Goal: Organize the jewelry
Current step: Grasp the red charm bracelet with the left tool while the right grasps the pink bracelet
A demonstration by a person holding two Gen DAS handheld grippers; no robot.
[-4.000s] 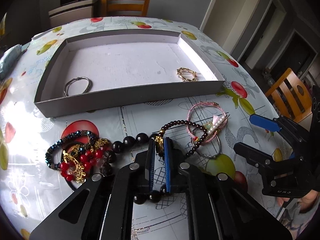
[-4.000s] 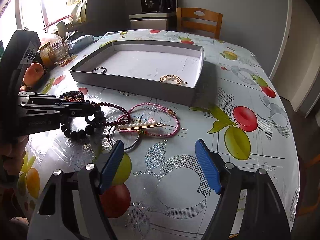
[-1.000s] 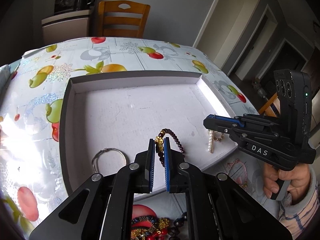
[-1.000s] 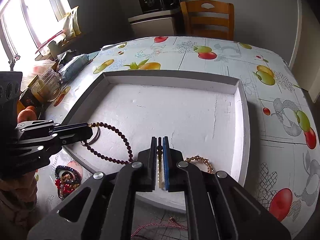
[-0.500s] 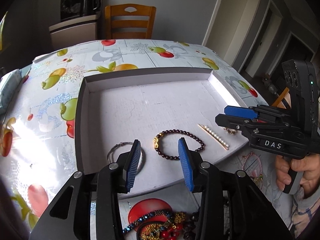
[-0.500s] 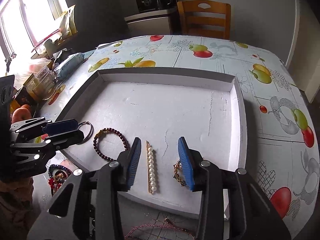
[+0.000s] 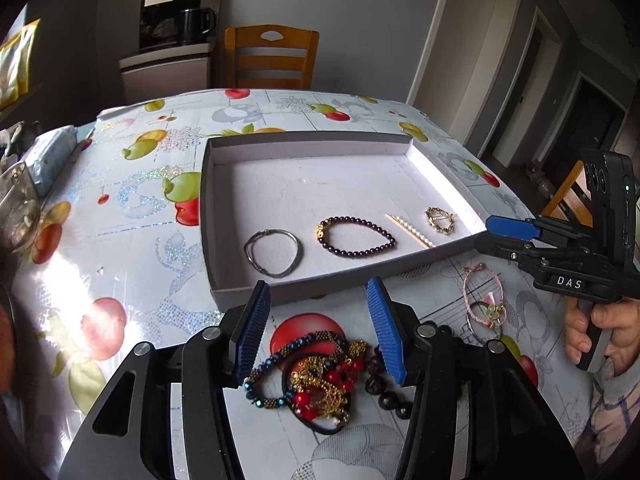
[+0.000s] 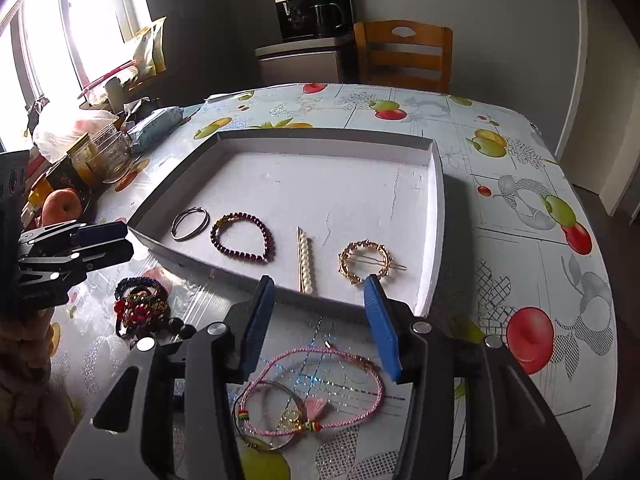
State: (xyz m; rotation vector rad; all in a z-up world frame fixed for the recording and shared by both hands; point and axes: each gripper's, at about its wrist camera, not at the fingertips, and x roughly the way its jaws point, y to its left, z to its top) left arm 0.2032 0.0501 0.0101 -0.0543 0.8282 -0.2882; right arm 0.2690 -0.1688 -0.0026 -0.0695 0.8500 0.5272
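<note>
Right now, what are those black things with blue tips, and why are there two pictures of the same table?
Each is a hand-held gripper that a person squeezes, with a camera on it. One picture looks along the left hand-held gripper, the other along the right hand-held gripper. Both are opening and hold nothing. In the grey tray lie a silver bangle, a dark bead bracelet, a pearl hair clip and a gold hair ring. On the fruit-print tablecloth wait a pink cord bracelet and a tangled beaded pile.

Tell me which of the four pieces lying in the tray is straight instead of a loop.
The pearl hair clip: a straight gold bar lined with white pearls, lying between the dark beaded bracelet and the gold ring-shaped clip. The others are all loops.
</note>
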